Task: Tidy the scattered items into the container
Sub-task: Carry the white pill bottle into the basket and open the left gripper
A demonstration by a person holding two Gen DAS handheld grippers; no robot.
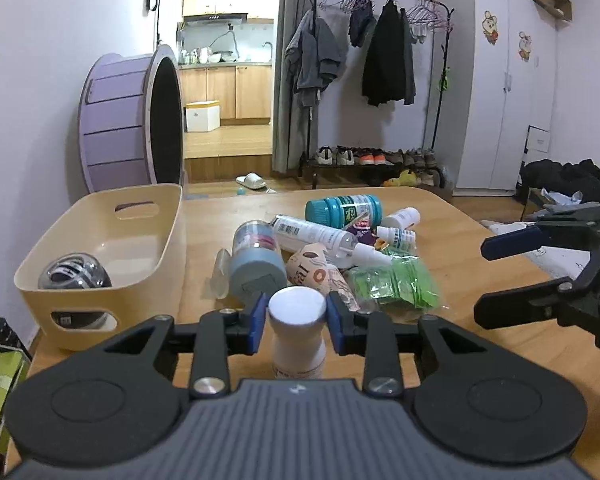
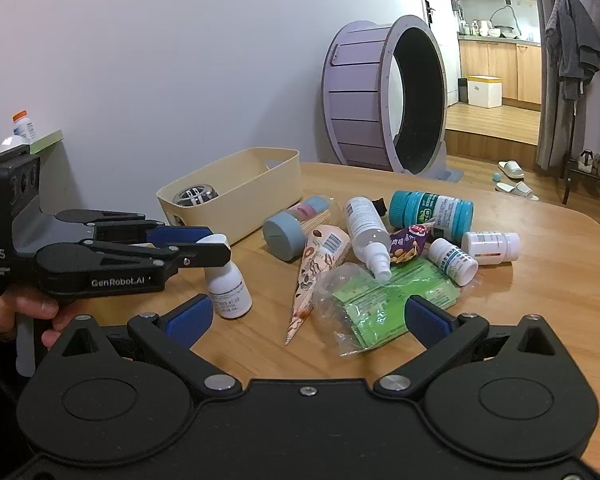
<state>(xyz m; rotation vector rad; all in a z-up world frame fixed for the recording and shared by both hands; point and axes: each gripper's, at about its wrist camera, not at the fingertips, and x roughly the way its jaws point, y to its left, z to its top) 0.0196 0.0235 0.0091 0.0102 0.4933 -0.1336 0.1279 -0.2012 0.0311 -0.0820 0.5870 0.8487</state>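
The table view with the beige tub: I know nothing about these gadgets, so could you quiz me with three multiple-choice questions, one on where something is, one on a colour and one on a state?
1. Where is the dark ball?
A. On the floor
B. Inside the beige tub
C. On the clothes rack

2. What colour is the big wheel by the wall?
A. Green
B. Orange
C. Purple

3. How does the right gripper stand?
A. Wide open, holding nothing
B. Clamped on a spray bottle
C. Fully closed, fingers touching

Answers:
1 B, the ball rests on the tub's floor, in its near corner.
2 C, its slatted outer panels are lilac-purple.
3 A, its blue pads stand far apart above the table, gripping nothing.
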